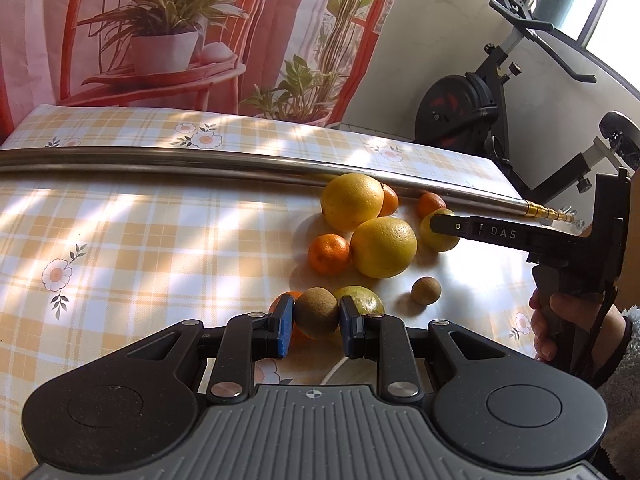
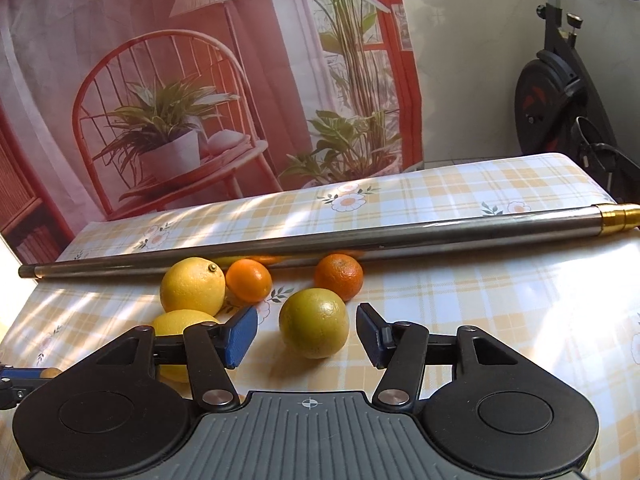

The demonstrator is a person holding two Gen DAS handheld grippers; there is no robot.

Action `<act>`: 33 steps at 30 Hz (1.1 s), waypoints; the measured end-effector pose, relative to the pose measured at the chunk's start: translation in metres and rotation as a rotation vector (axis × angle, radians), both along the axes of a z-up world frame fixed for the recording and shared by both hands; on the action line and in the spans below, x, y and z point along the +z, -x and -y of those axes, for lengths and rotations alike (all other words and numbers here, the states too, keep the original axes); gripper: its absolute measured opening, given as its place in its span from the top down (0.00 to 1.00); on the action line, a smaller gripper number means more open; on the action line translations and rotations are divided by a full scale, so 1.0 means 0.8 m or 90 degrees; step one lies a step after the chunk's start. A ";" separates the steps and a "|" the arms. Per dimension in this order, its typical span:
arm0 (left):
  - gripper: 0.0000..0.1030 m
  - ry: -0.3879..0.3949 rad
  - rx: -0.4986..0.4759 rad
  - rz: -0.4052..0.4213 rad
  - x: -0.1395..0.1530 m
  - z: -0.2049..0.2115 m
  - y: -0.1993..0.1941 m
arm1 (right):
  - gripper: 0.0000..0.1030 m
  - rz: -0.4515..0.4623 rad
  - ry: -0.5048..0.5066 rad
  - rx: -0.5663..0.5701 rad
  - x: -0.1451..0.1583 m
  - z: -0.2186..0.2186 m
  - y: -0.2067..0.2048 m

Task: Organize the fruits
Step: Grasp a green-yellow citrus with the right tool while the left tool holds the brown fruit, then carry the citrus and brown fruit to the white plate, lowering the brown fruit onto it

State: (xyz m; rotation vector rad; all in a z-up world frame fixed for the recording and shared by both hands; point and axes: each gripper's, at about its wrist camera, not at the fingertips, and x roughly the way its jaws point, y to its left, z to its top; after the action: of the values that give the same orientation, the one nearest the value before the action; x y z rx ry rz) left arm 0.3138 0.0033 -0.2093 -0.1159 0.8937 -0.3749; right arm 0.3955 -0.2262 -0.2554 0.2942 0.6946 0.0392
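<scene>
blue-padded left gripper (image 1: 317,322) points down at the checked tablecloth (image 1: 120,240), its jaws clamped on a brown kiwi (image 1: 316,313) with its long axis upright. right gripper (image 2: 306,334) tilts downward, jaws apart around a greenish-yellow citrus (image 2: 313,322) without touching it, near the metal pole (image 2: 280,246).

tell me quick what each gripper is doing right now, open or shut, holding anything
Left gripper: shut on the brown kiwi.
Right gripper: open, a green-yellow citrus between the pads, untouched.
</scene>
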 end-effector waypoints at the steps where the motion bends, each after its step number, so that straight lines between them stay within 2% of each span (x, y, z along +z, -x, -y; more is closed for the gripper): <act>1: 0.75 -0.001 0.001 -0.001 0.000 0.000 0.000 | 0.46 -0.009 0.003 0.000 -0.004 -0.001 -0.009; 4: 0.75 -0.001 0.004 -0.003 0.000 -0.002 0.000 | 0.49 -0.029 0.003 0.007 -0.018 -0.003 -0.031; 7: 0.75 0.000 0.006 -0.006 0.000 -0.002 0.000 | 0.58 -0.039 0.008 0.004 -0.025 -0.008 -0.043; 12: 0.75 -0.002 0.000 -0.009 -0.001 0.002 0.001 | 0.59 -0.051 -0.003 -0.003 -0.029 -0.009 -0.038; 18: 0.75 0.003 -0.011 -0.007 0.003 0.002 0.011 | 0.59 -0.037 -0.027 -0.010 -0.021 -0.008 -0.013; 26: 0.75 0.007 -0.024 -0.001 0.007 0.001 0.037 | 0.59 -0.008 -0.066 -0.012 0.011 -0.013 0.044; 29: 0.75 0.009 -0.025 -0.006 0.006 0.001 0.043 | 0.59 0.000 -0.058 0.002 0.024 -0.020 0.064; 33: 0.75 0.015 -0.026 -0.014 0.005 -0.002 0.051 | 0.59 -0.017 -0.035 0.008 0.030 -0.034 0.082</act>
State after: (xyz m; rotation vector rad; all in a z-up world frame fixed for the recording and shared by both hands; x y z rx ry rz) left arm 0.2727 0.0048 -0.2057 -0.1230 0.9146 -0.4229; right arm 0.3301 -0.1987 -0.2314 0.3437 0.7224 0.0663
